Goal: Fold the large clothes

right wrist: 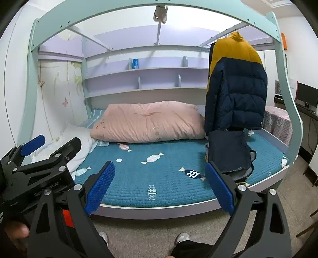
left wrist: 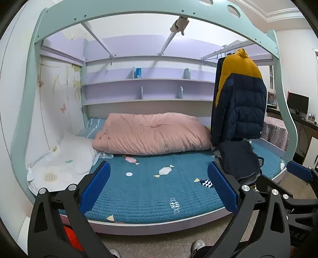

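A yellow and navy puffer jacket point(left wrist: 240, 103) hangs from a rail at the right end of the bed; it also shows in the right wrist view point(right wrist: 236, 93). Below it a pile of dark folded clothes point(left wrist: 238, 160) lies on the blue quilted mattress point(left wrist: 151, 190), also seen in the right wrist view point(right wrist: 228, 152). My left gripper point(left wrist: 159, 184) is open and empty, held in front of the bed edge. My right gripper point(right wrist: 159, 184) is open and empty too, short of the mattress point(right wrist: 159, 174). Each gripper appears at the edge of the other's view.
A pink duvet point(left wrist: 151, 135) lies bunched at the back of the bed and a white pillow point(left wrist: 63, 158) at the left. A mint bed frame point(left wrist: 139, 13) arches overhead. Shelves point(left wrist: 147, 99) line the back wall. A desk with a monitor point(left wrist: 298, 103) stands at right.
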